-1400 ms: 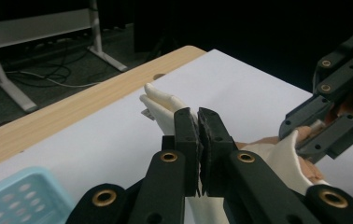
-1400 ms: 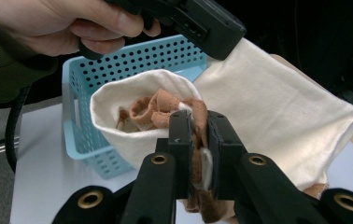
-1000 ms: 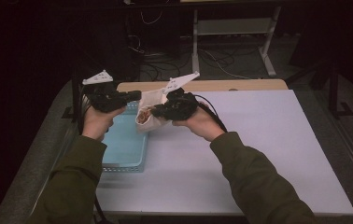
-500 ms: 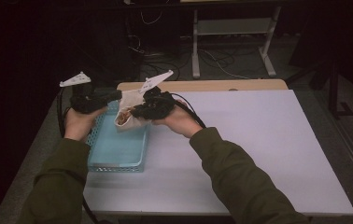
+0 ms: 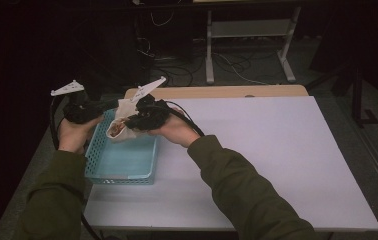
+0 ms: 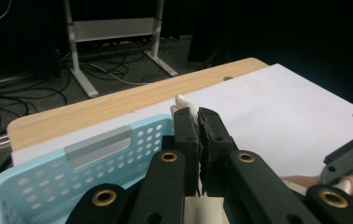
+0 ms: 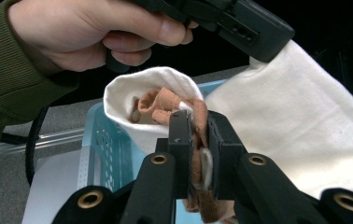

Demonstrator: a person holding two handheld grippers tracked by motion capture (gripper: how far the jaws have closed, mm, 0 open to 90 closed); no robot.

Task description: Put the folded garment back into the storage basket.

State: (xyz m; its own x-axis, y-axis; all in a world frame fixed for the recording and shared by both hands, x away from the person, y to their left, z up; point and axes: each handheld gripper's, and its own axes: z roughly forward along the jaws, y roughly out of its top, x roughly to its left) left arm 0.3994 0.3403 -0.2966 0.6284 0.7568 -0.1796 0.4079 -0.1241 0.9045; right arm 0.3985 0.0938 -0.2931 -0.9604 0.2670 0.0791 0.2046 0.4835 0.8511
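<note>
A white cloth bag (image 5: pixel 118 125) with a brown cloth (image 7: pixel 164 104) stuffed in its mouth hangs over the far end of a light-blue basket (image 5: pixel 122 162). My left gripper (image 5: pixel 115 104) is shut on the bag's white fabric (image 6: pixel 180 101); in the left gripper view its jaws (image 6: pixel 198 122) are pressed together on that cloth. My right gripper (image 5: pixel 125 124) is shut on the bag's rim, where the brown cloth is; in the right gripper view the jaws (image 7: pixel 199 126) pinch both layers, with the white bag (image 7: pixel 305 126) spreading to the right.
The basket (image 6: pixel 72 172) sits at the left end of a white table top (image 5: pixel 277 150), near its left edge. A wooden strip (image 5: pixel 217 92) runs along the far side. Beyond it are a metal stand (image 5: pixel 247 30) and cables on the dark floor.
Both hands have moved left together with the bag held between them, now above the basket's far end. Both grips look unchanged.
</note>
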